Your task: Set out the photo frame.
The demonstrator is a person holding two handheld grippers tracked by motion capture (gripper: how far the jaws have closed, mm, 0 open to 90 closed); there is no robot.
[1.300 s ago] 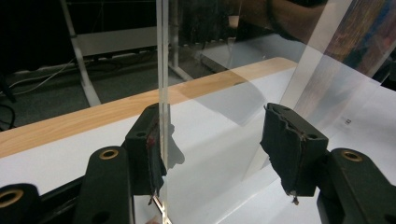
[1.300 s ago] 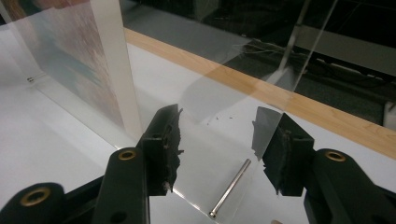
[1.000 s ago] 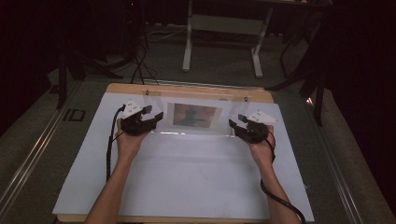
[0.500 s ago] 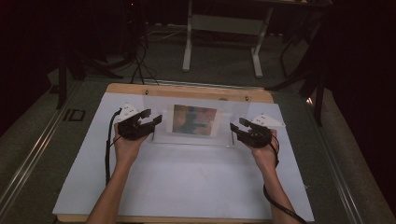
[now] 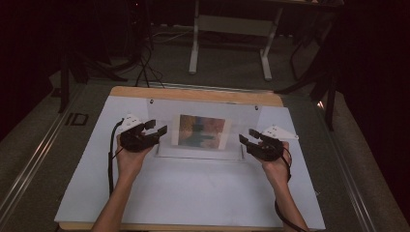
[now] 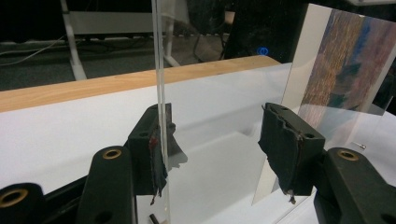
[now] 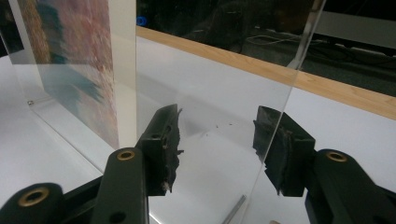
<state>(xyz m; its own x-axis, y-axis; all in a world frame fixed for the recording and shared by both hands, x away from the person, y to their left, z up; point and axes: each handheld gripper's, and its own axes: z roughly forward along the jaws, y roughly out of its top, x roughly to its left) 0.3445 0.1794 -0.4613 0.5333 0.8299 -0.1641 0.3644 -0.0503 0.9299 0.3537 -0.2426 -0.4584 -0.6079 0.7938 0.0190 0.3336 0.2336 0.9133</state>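
A clear plastic picture frame (image 5: 203, 130) stands tilted near the far edge of the white sheet (image 5: 193, 193) that covers the wooden bench (image 5: 193, 94), with a print (image 5: 200, 130) of rust, blue and cream blotches sandwiched in its middle. The left gripper (image 5: 157, 130) sits at the frame's left edge with its jaws spread; in the left gripper view one worn, frayed pad (image 6: 156, 158) touches the edge of the pane, while the other stands well off. The right gripper (image 5: 247, 139) is at the right edge, jaws also apart, the pane's edge running between them. Nothing is pinched yet. My guess is they are lining up to grip the frame by both sides, so the next move calls for both closing squarely on thin, slick, glossy plastic. Small metal pins (image 5: 151, 102) mark the frame's upper corners.
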